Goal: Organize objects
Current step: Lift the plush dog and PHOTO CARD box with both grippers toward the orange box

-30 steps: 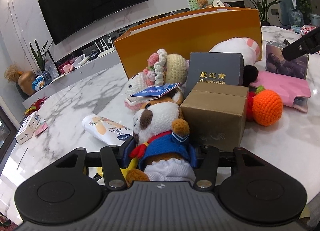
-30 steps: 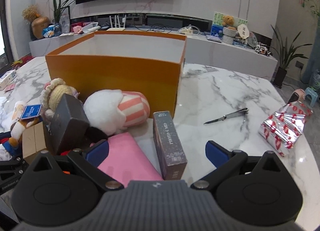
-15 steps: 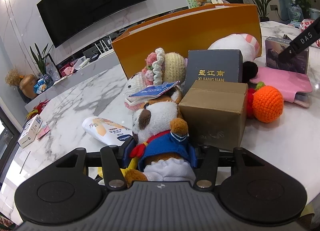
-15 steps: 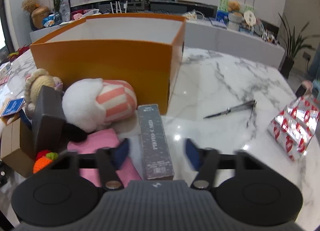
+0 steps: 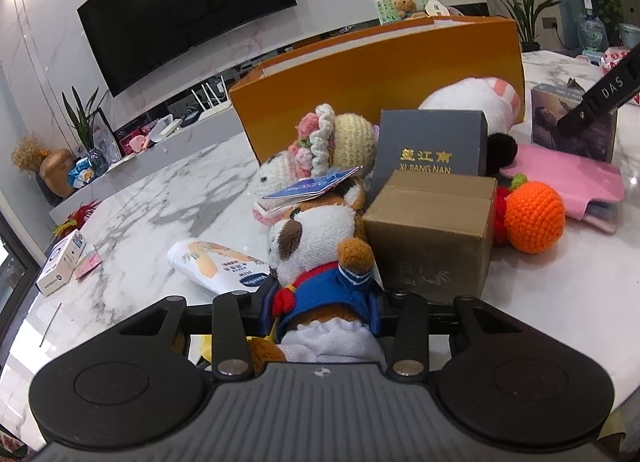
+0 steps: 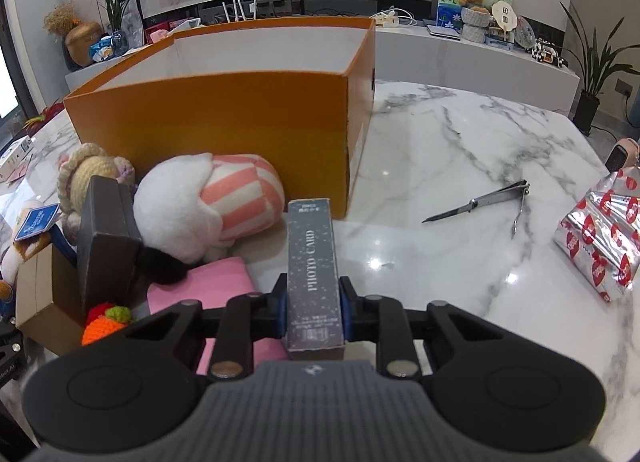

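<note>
The right gripper (image 6: 314,308) is closed on the photo card box (image 6: 314,274), both blue pads pressed flat against its long side faces at the near end. The left gripper (image 5: 320,302) is clamped on the plush dog (image 5: 320,258) around its blue-clad body.

The box is held just ahead of the right gripper, over the pink pouch (image 6: 216,282) and the marble table (image 6: 460,190), with the open orange box (image 6: 224,118) directly beyond it.

The box's long axis is aligned with the fingers and pointed forward toward the orange box wall; the lettered narrow face is turned upward.

For a sound placement, the box is best lifted clear of the striped plush (image 6: 208,198) and the wall before being carried over the rim. As the grip sits at one end, sag at the far end is to be expected.
</note>
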`<state>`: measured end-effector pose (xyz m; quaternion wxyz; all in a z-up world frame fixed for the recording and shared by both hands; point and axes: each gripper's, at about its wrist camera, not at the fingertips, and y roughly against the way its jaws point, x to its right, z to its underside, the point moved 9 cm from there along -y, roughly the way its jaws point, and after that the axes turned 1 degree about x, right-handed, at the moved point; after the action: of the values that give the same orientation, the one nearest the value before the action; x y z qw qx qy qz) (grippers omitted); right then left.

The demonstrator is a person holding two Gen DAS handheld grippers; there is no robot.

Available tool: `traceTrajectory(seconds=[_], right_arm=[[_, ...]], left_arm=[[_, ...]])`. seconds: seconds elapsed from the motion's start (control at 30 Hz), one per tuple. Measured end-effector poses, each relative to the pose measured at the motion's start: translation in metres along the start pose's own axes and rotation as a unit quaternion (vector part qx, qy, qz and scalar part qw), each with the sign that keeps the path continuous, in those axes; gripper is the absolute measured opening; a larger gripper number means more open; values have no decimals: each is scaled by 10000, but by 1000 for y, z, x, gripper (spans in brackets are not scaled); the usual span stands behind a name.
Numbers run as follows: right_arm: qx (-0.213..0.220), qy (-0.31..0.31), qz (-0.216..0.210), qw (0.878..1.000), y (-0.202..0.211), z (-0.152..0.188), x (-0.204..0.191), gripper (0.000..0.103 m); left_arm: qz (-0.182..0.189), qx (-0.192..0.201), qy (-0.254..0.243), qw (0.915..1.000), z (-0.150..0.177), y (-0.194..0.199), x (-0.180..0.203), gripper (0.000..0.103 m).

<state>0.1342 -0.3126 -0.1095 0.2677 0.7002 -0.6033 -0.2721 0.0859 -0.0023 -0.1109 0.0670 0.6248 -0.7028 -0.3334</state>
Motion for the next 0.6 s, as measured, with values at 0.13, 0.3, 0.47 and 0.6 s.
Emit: traceTrajectory(seconds=[0.13, 0.3, 0.47, 0.6], right_arm=[[150, -80, 47, 9998, 8, -3, 3, 25], [230, -266, -62, 9994, 15, -5, 5, 25], [320, -269, -68, 9991, 19, -6, 2, 25], [453, -391, -162, 9981, 27, -10, 1, 25]], left_arm=[[-17, 67, 60, 10000, -3, 2, -4, 47], [-77, 182, 26, 9998, -8, 7, -6, 47], [-194, 363, -2, 9992, -13, 14, -9, 47], [-261, 451, -11, 9986, -17, 17, -11, 47]])
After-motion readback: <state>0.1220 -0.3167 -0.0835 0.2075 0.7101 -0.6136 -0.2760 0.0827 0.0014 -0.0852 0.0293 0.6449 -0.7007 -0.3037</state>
